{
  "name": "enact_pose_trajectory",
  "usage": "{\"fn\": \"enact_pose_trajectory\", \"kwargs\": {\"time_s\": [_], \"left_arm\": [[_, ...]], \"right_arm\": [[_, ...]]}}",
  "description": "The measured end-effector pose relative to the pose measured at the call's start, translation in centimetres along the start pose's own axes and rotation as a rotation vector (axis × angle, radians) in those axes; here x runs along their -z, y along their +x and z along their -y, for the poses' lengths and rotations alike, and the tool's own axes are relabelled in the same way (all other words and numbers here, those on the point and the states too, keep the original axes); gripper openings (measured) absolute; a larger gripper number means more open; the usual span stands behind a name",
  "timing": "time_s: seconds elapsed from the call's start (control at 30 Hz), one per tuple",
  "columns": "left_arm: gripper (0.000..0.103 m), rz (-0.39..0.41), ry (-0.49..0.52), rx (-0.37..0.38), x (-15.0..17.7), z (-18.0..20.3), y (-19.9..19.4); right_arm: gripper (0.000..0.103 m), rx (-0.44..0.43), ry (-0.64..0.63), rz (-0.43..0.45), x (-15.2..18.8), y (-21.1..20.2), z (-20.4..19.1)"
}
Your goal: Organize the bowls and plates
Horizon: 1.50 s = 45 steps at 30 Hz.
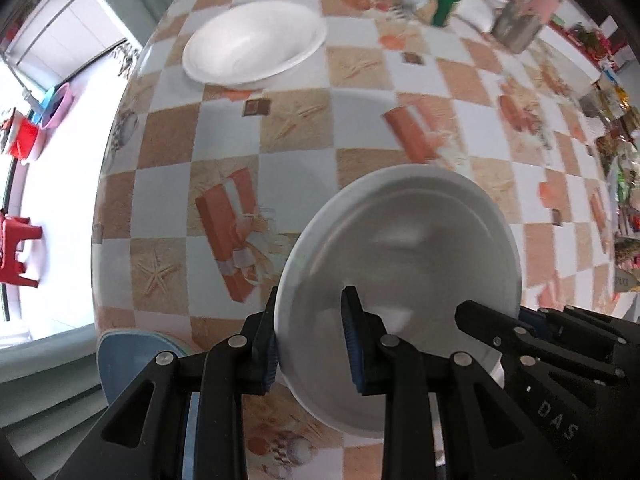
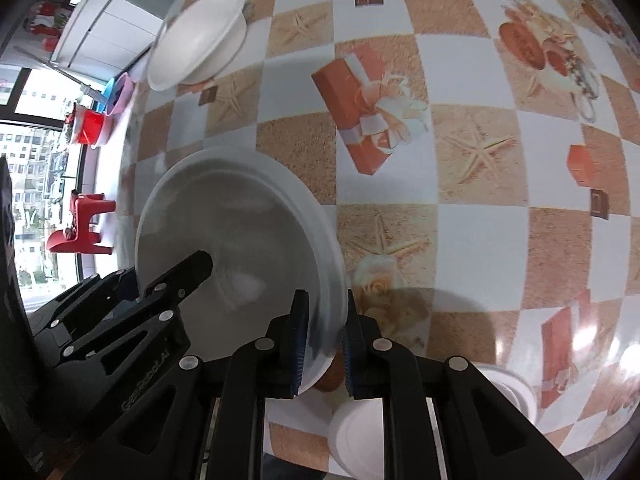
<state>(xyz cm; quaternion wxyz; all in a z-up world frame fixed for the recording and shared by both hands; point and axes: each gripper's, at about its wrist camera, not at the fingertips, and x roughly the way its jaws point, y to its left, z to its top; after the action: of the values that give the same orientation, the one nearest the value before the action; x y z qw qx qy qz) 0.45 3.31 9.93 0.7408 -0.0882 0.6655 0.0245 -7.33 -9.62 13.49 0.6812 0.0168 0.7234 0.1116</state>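
Both grippers, left gripper (image 1: 314,344) and right gripper (image 2: 324,344), are pinching opposite rims of the white bowl (image 1: 404,256), holding it above the tabletop (image 1: 288,120) (second bowl (image 1: 254,46) waiting toward the far-left edge)

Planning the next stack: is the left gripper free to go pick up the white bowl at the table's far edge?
Probably not yet. The left gripper is shut on the rim of the white plate, which the right gripper also clamps. The tablecloth between it and the white bowl lies bare.
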Motion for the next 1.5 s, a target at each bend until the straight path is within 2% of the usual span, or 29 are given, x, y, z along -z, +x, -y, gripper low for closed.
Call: {"fn": "enact_pose_trajectory", "kwargs": {"time_s": [0.23,0.4,0.57,1.0,1.1,1.17,1.23,1.4,1.43,1.5], "left_arm": [[0.03,-0.001,0.108,0.056,3.3,4.1,-2.1],[0.032,-0.04,0.181,0.092,5.9,7.2,-2.0],[0.032,-0.07,0.239,0.1,7.1,9.3,-1.5],[0.032,-0.119,0.256,0.091,8.3,10.5,0.3],[0.037,-0.132,0.251,0.096,8.6,10.3,0.6],[0.048,-0.135,0.25,0.099,8.7,10.1,0.6],[0.064,-0.125,0.251,0.099,8.8,9.8,0.4],[0.076,-0.101,0.27,0.115,9.1,8.6,-0.5],[0.077,-0.095,0.268,0.114,9.1,8.3,-0.7],[0.078,-0.088,0.261,0.113,9.0,7.8,-0.9]], "right_arm": [[0.018,0.014,0.032,0.031,3.1,-2.6,2.1],[0.018,0.054,0.083,0.022,6.5,-3.8,4.5],[0.018,0.073,0.135,0.011,8.8,-4.3,6.8],[0.018,0.111,0.167,-0.002,10.9,-3.5,8.7],[0.018,0.111,0.17,-0.001,11.1,-3.3,8.7],[0.018,0.108,0.172,-0.001,11.1,-3.1,8.5],[0.018,0.102,0.174,-0.001,11.2,-3.1,8.4],[0.019,0.115,0.181,0.013,11.2,-3.5,8.6],[0.02,0.119,0.185,0.016,11.2,-3.6,8.7],[0.051,0.129,0.193,0.028,11.1,-3.9,8.9]]}}
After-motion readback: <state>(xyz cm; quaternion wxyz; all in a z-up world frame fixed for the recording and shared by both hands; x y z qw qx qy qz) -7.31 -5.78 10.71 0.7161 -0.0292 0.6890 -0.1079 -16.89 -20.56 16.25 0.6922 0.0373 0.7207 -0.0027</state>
